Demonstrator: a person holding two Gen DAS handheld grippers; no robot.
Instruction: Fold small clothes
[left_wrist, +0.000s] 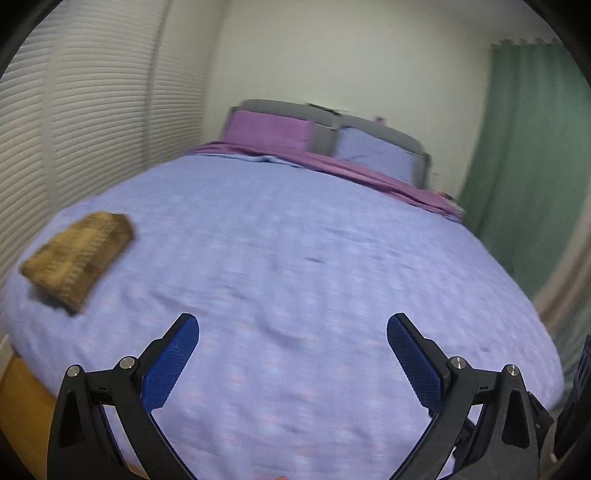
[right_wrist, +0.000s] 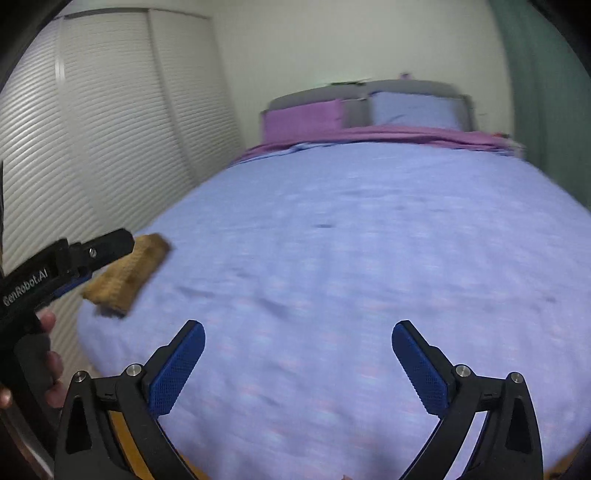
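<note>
A wide bed (left_wrist: 295, 240) covered in a pale lilac-blue patterned duvet fills most of the room, and everything else sits in relation to it. On the bed's near left corner lies the small tan-brown knitted garment (left_wrist: 79, 258), folded into a compact, roughly rectangular bundle and resting flat on the cover; both views are smeared, so its stitching is hard to read. The left gripper (left_wrist: 293, 332), black-armed with blue textured pads, hangs above the foot of the bed with its jaws spread wide and nothing but duvet between them; the garment lies off to its left, well apart from the pads. The right gripper (right_wrist: 298, 339) hangs over the foot of the bed too, its jaws just as wide and empty. From the right wrist view, a bare hand (right_wrist: 50, 354) grips the left tool's dark handle at the left edge, and that tool's tip overlaps the garment in the picture, though I cannot tell whether they touch. At the head of the bed a purple pillow (right_wrist: 301, 120) and a lilac-blue pillow (right_wrist: 415, 109) lean against a grey padded headboard (right_wrist: 360, 92). White slatted wardrobe doors (right_wrist: 110, 122) line the bed's left side, and a green curtain (left_wrist: 528, 147) hangs to its right.
</note>
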